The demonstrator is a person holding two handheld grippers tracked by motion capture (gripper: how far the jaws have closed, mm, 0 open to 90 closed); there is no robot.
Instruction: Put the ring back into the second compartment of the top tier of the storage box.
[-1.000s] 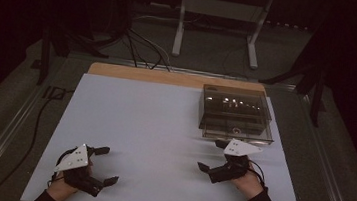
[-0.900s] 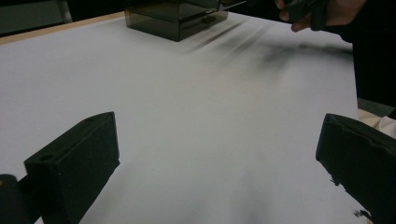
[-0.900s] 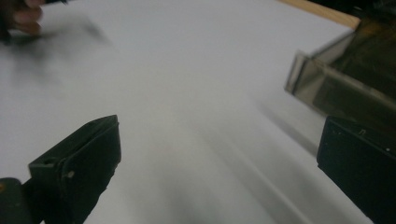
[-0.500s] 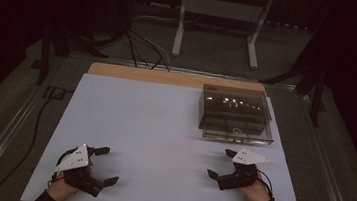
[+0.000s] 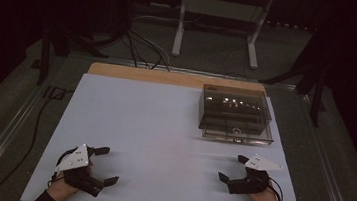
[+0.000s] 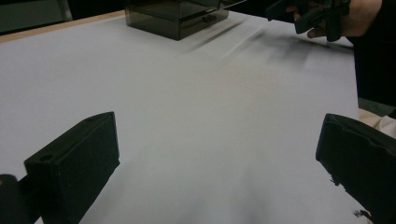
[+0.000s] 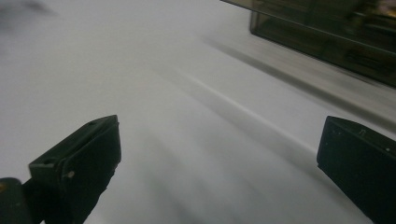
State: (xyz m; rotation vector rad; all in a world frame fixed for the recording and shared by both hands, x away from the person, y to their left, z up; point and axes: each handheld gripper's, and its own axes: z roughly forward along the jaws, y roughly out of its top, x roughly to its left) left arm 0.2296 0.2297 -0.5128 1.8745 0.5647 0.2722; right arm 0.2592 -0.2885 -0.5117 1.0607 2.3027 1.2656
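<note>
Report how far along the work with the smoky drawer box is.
Done: nothing that shows; the smoky drawer box sits at the table's far right, its drawer slightly out.
In hand: nothing. The left gripper and the right gripper are open and empty at the near edge.
Left: reaching the box, probably with the right gripper, which is nearer.

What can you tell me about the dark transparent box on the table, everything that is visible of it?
The box is a smoky, see-through case that looks like plastic, rectangular and low, standing flat on the white table surface at its far right part. It seems to have a lower drawer with a small knob at the front, slightly pulled out. Small things glint inside, too unclear to name. Nothing touches it: the right tool is nearest, on the near side of it and apart, with its jaws open.
</note>
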